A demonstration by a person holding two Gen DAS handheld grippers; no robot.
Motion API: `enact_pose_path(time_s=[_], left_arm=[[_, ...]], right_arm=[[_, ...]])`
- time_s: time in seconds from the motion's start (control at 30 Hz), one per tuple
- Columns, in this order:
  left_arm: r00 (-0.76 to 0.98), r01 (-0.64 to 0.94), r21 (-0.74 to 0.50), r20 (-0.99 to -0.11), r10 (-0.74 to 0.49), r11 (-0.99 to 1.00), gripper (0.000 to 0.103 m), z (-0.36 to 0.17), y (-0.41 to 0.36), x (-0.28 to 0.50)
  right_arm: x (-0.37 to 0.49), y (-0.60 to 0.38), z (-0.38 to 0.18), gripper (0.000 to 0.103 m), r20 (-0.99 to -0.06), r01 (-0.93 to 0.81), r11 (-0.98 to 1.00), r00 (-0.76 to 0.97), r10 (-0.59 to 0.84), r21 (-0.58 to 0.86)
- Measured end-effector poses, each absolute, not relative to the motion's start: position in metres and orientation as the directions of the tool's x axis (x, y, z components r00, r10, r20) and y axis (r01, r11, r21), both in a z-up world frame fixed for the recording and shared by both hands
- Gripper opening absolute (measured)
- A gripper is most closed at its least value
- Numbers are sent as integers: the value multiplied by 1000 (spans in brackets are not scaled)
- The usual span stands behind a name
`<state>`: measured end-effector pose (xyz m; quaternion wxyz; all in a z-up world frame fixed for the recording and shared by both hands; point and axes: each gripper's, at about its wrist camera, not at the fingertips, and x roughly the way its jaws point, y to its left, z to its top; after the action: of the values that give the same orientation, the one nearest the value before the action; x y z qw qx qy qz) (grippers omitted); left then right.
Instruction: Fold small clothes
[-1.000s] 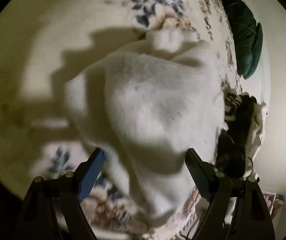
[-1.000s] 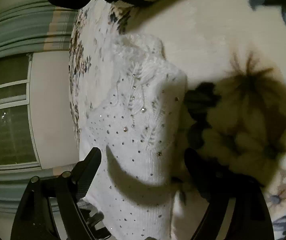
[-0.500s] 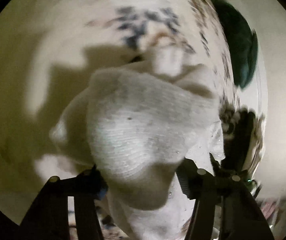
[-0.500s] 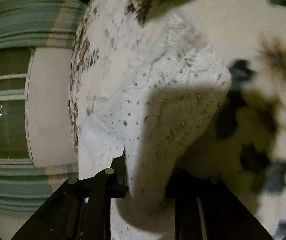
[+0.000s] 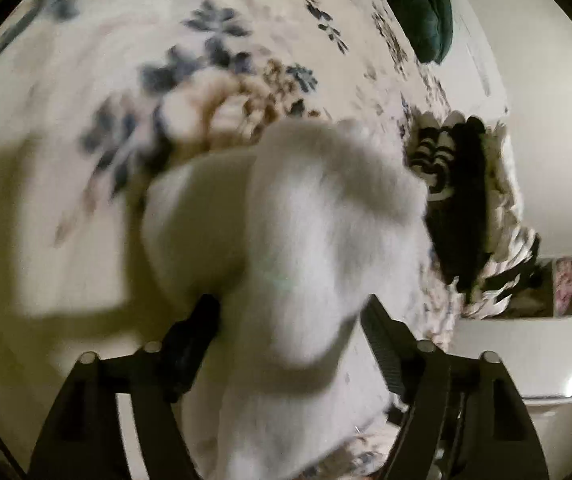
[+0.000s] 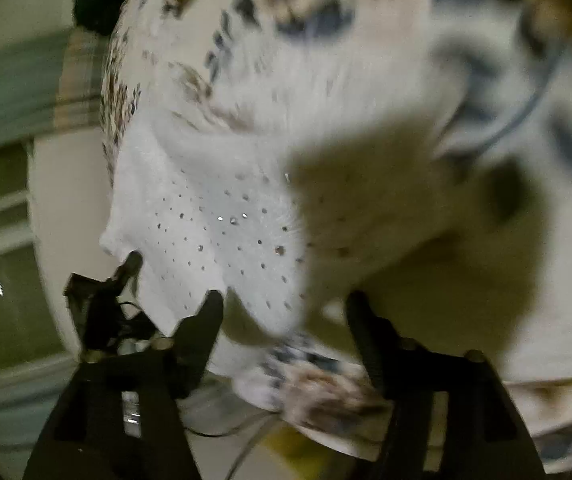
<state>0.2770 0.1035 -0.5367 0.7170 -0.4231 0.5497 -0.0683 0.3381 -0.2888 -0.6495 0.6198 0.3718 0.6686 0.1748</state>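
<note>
Change: both grippers' jaws had reopened since half a second earlier.
Left gripper [image 5: 290,320]: jaws wide, white knit garment [image 5: 306,240] bunched between, ungripped.
Right gripper [image 6: 286,316]: jaws wide, studded hem between.
Garment location: on floral bedspread [image 5: 225,64], near edge.

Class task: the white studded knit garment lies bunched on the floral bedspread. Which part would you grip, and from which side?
Probably the free scalloped hem edge of the white knit garment, approached from the bed's edge: it juts out thin and flat, whereas the middle is mounded. The right gripper straddles that mound.
</note>
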Motion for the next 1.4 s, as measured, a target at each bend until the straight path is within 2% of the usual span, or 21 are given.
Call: enact_pose_path(time_s=[0.07, 0.2, 0.4, 0.47, 0.53, 0.7, 0.83, 0.87, 0.9, 0.97, 1.0, 1.03, 1.13, 1.3, 1.4], left_arm=[[421, -402, -710, -704, -572, 579, 77, -535, 104, 257], [470, -445, -725, -689, -553, 525, 77, -538, 102, 234], [460, -470, -690, -724, -514, 550, 77, -556, 92, 251], [449, -471, -635, -770, -453, 612, 77, -550, 92, 260], [453, -489, -594, -799, -395, 639, 77, -536, 95, 263], [507, -485, -575, -799, -324, 659, 77, -505, 104, 256], [572, -475, -607, -763, -301, 637, 77, -487, 112, 257], [578, -474, -608, -760, -296, 637, 77, -488, 113, 261], [579, -476, -607, -761, -292, 637, 77, -492, 113, 266], [582, -472, -619, -754, -305, 628, 71, -506, 113, 281], [581, -471, -616, -755, -303, 632, 45, -511, 113, 286], [574, -464, -612, -759, -309, 640, 21, -514, 112, 292], [587, -420, -580, -760, -278, 698, 16, -501, 108, 300], [581, -408, -572, -764, -281, 712, 15, -499, 105, 300], [590, -434, -652, -727, -351, 622, 24, -513, 116, 302]], right_arm=[[343, -305, -617, 81, -773, 166, 757, 59, 632, 632], [378, -316, -580, 94, -815, 17, 818, 93, 571, 575], [463, -273, -601, 94, -809, -135, 803, 21, 588, 581], [494, -248, -614, 94, -787, -179, 771, -40, 616, 612], [512, -227, -622, 94, -817, -224, 792, -43, 575, 568], [525, -193, -586, 94, -798, -344, 759, 45, 601, 553], [527, -156, -577, 93, -789, -416, 724, 25, 615, 551], [529, -146, -582, 90, -804, -432, 728, 11, 594, 532], [530, -140, -586, 80, -815, -444, 732, 5, 580, 518], [529, -129, -597, 37, -840, -469, 736, -23, 542, 488], [529, -125, -601, 8, -855, -485, 744, -18, 518, 461], [526, -122, -601, 8, -857, -492, 745, -4, 515, 451], [521, -129, -589, 7, -848, -494, 760, 80, 524, 423], [519, -165, -570, 7, -830, -378, 819, 190, 525, 432], [522, -176, -568, 7, -834, -331, 844, 224, 504, 421]])
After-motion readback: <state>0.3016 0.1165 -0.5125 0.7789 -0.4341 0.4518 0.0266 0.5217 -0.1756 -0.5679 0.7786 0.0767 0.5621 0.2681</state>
